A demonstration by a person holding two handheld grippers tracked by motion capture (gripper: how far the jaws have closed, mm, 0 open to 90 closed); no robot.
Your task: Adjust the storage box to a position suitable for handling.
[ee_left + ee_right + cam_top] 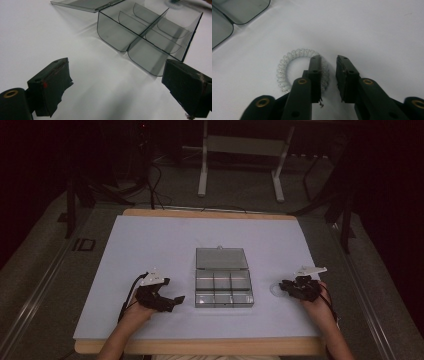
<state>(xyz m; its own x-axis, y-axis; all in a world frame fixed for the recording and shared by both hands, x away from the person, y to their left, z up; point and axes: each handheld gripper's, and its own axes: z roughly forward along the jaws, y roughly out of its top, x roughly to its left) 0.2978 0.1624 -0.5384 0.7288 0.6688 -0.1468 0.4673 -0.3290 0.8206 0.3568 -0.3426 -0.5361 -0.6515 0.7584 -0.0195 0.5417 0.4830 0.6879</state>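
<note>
White tabletop (150, 240): your right tool (329, 75) straddles spiral hair tie's (284, 72) coil right of open compartment box (222, 285), not yet clenched. Left tool (115, 85) released. Next: clench, lift.

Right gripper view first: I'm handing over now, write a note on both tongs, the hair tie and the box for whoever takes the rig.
Right tongs: jaws narrow, straddling the right side of the clear spiral hair tie; one jaw inside the ring, one outside. Pads not visibly pressing yet.
Left tongs: wide open, holding nothing, low over the white table, aimed at the box.
Compartment box: lid open and laid back, compartments bare.
Done: box opened, hair tie reached.
Left: close on the hair tie, lift it, probably drop it in a compartment.
</note>
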